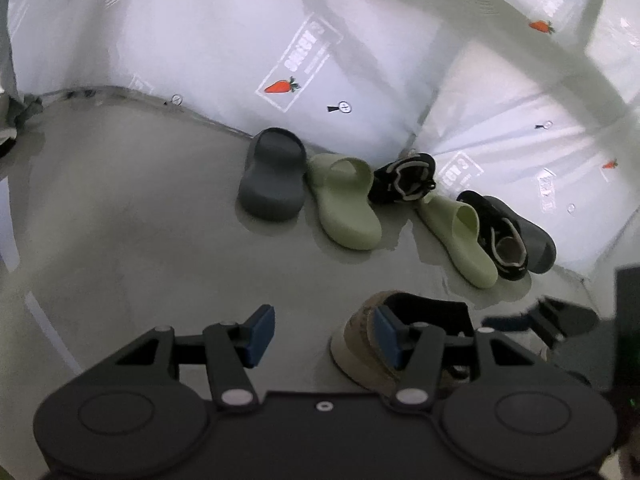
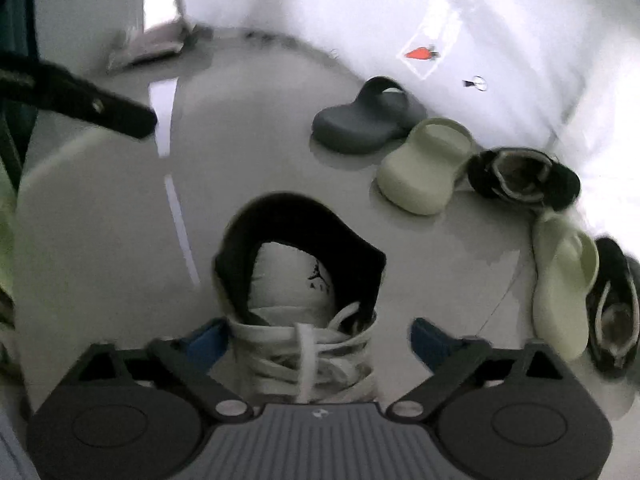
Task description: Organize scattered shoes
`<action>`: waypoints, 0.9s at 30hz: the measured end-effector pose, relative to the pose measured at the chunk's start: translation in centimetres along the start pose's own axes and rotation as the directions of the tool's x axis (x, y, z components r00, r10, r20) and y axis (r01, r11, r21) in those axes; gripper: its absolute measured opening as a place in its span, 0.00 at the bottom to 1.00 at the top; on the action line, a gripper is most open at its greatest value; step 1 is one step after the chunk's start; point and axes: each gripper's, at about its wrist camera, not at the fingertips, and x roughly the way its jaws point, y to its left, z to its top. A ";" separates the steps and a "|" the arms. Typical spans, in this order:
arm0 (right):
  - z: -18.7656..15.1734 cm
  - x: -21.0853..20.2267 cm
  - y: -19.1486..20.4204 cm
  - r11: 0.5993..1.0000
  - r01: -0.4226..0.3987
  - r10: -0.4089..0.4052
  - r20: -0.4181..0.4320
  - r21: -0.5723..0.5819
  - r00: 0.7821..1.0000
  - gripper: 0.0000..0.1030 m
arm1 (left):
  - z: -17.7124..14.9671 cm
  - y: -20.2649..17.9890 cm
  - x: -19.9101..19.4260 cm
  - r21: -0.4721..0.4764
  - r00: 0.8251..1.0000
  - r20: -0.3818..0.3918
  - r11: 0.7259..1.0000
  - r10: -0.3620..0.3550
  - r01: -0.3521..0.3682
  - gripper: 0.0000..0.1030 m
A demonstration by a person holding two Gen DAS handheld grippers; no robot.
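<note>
A tan high-top sneaker (image 2: 304, 280) with a black collar and white laces stands on the floor between the wide-apart fingers of my right gripper (image 2: 318, 342), which is open. The same sneaker (image 1: 360, 344) sits just behind the right blue pad of my left gripper (image 1: 323, 336), also open and holding nothing. Along the wall lie a dark grey slide (image 1: 274, 176), a green slide (image 1: 346, 200), a black sneaker (image 1: 404, 178), a second green slide (image 1: 460, 236) and a second black sneaker (image 1: 500, 240) resting on another grey slide (image 1: 540, 246).
A white sheet printed with carrots (image 1: 282, 86) lines the wall behind the shoes. White tape strips (image 2: 180, 232) mark the grey floor. A crumpled bundle (image 2: 148, 44) lies at the far left corner. A dark blurred gripper part (image 2: 80, 96) reaches in from the left.
</note>
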 end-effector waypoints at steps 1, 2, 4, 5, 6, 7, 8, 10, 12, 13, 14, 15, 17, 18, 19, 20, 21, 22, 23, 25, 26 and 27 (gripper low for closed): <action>0.1 0.3 -0.2 1.000 -0.018 0.018 0.004 0.022 1.000 0.96 | 0.0 0.0 0.0 0.000 1.000 -0.001 1.000 0.001 -0.001 0.55; 0.2 0.7 -0.4 0.998 -0.038 0.037 0.008 0.050 0.999 0.94 | 0.0 0.0 -0.1 0.000 1.000 0.000 1.000 0.002 -0.002 0.55; 0.3 1.6 -0.8 0.991 -0.060 0.060 0.008 0.115 0.998 0.90 | 0.0 0.1 -0.3 -0.004 1.000 0.006 1.000 0.007 -0.007 0.55; 0.2 1.7 -0.9 0.989 -0.057 0.056 0.013 0.135 0.998 0.90 | 0.0 0.2 -0.4 -0.005 1.000 0.010 1.000 0.010 -0.010 0.55; 0.1 1.7 -0.8 0.986 -0.044 0.041 0.021 0.160 0.999 0.90 | 0.1 0.2 -0.5 -0.007 1.000 0.015 1.000 0.013 -0.013 0.55; 0.1 1.7 -0.7 0.982 -0.024 0.020 0.023 0.185 1.000 0.89 | 0.1 0.3 -0.6 -0.009 1.000 0.019 1.000 0.016 -0.016 0.55; 0.0 1.7 -0.5 0.976 -0.001 -0.004 0.023 0.219 1.000 0.89 | 0.1 0.4 -0.7 -0.011 1.000 0.020 1.000 0.019 -0.018 0.55; 0.0 1.6 -0.2 0.957 0.054 -0.061 0.017 0.285 0.998 0.88 | 0.1 0.5 -0.7 -0.017 1.000 0.019 1.000 0.024 -0.023 0.55; -0.1 1.5 -0.1 0.929 0.111 -0.119 0.001 0.352 0.993 0.87 | 0.1 0.6 -0.7 -0.021 0.999 0.019 0.999 0.028 -0.028 0.55; -0.3 1.4 -0.1 0.914 0.137 -0.146 -0.007 0.381 0.989 0.87 | 0.1 0.6 -0.8 -0.019 0.999 0.021 0.999 0.028 -0.028 0.55; -0.4 1.2 -0.1 0.897 0.163 -0.172 -0.016 0.410 0.985 0.86 | 0.1 0.6 -0.9 -0.016 0.999 0.024 1.000 0.027 -0.027 0.55; -0.7 1.1 -0.1 0.883 0.188 -0.196 -0.026 0.431 0.980 0.86 | 0.1 0.6 -1.0 -0.012 0.999 0.026 1.000 0.027 -0.027 0.55; -1.3 0.6 -0.3 0.869 0.228 -0.232 -0.045 0.439 0.972 0.85 | 0.1 0.7 -1.0 -0.008 0.999 0.025 1.000 0.027 -0.026 0.55; -1.8 0.3 -0.5 0.863 0.244 -0.247 -0.053 0.442 0.968 0.85 | 0.1 0.7 -1.0 -0.009 0.999 0.022 1.000 0.027 -0.026 0.55; -2.3 0.0 -0.7 0.857 0.260 -0.260 -0.062 0.446 0.964 0.83 | 0.1 0.8 -1.0 -0.011 0.999 0.019 1.000 0.026 -0.026 0.55; -2.9 -0.3 -0.9 0.849 0.283 -0.281 -0.072 0.446 0.957 0.83 | 0.1 0.9 -0.9 -0.013 1.000 0.016 1.000 0.026 -0.026 0.55; -3.6 -0.6 -1.2 0.839 0.317 -0.312 -0.087 0.443 0.946 0.82 | 0.1 0.9 -0.9 -0.014 1.000 0.014 1.000 0.024 -0.024 0.55; -4.1 -0.8 -1.5 0.829 0.336 -0.329 -0.095 0.447 0.939 0.82 | 0.1 0.9 -0.8 -0.014 1.000 0.012 1.000 0.022 -0.022 0.55; -4.5 -1.0 -1.9 0.815 0.349 -0.341 -0.104 0.463 0.934 0.82 | 0.1 0.8 -0.8 -0.013 1.000 0.011 1.000 0.020 -0.019 0.55; -5.3 -1.5 -2.7 0.786 0.375 -0.364 -0.123 0.491 0.923 0.81 | 0.1 0.6 -0.6 -0.006 1.000 0.007 1.000 0.012 -0.012 0.55; -5.6 -1.7 -3.1 0.772 0.395 -0.380 -0.137 0.498 0.915 0.81 | 0.1 0.5 -0.6 -0.001 1.000 0.005 1.000 0.008 -0.008 0.55; -6.0 -2.0 -3.5 0.755 0.415 -0.397 -0.151 0.508 0.905 0.81 | 0.1 0.4 -0.6 0.004 1.000 0.005 1.000 0.005 -0.005 0.55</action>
